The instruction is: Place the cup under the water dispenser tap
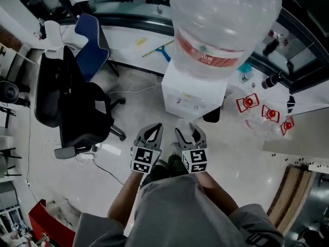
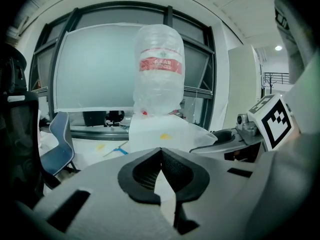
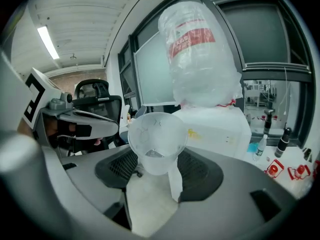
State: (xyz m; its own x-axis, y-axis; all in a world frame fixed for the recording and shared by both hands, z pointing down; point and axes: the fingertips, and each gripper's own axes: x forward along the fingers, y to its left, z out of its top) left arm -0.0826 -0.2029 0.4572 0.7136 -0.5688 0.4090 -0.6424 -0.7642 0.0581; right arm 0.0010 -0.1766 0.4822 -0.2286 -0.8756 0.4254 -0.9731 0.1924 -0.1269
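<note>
A clear plastic cup (image 3: 156, 136) stands upright between the pads of my right gripper (image 3: 156, 156), which is shut on its sides. The white water dispenser (image 1: 193, 94), with a big upturned bottle (image 1: 221, 24) on top, stands on the floor just ahead of both grippers. It also shows beyond the cup as the dispenser (image 3: 220, 129) in the right gripper view. My left gripper (image 1: 154, 129) hangs beside the right gripper (image 1: 189, 129), to its left. In its own view the left gripper (image 2: 160, 151) is shut and holds nothing, pointing at the dispenser (image 2: 160, 131).
A black office chair (image 1: 72, 104) and a blue chair (image 1: 92, 42) stand to the left. Red-marked clear items (image 1: 248, 103) and small bottles (image 1: 272, 80) lie on the floor at the right. A blue squeegee (image 1: 162, 50) lies behind the dispenser. A table edge (image 1: 293, 143) is at the right.
</note>
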